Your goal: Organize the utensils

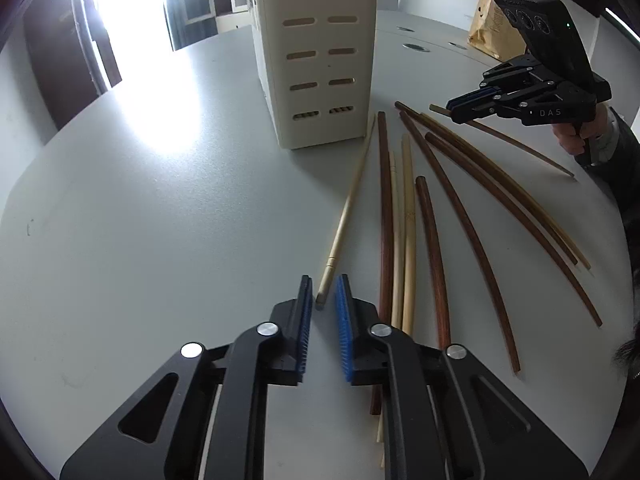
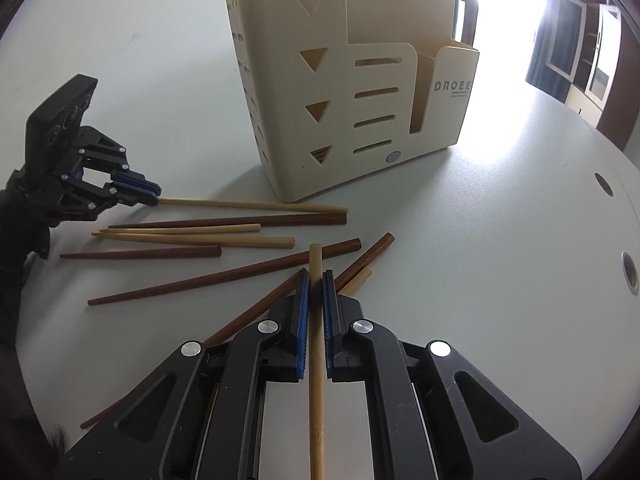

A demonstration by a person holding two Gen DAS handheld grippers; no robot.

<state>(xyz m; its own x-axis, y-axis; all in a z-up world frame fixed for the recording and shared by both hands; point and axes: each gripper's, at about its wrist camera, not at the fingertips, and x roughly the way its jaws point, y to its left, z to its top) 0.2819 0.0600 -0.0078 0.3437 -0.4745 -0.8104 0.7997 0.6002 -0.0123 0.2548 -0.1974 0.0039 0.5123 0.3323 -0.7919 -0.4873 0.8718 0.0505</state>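
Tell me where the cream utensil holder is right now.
The cream utensil holder stands upright on the grey table, just beyond the scattered chopsticks, top centre in both wrist views.

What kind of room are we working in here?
Probably an office or meeting room, not a kitchen: a wide grey table with round cable holes, windowed cabinets behind, and a paper bag on the table.

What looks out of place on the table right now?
The chopsticks lie loose on the table, light and dark ones mixed and several crossing, beside the cream utensil holder. The right gripper is clamped on a light chopstick; the left gripper stands open around another's end.
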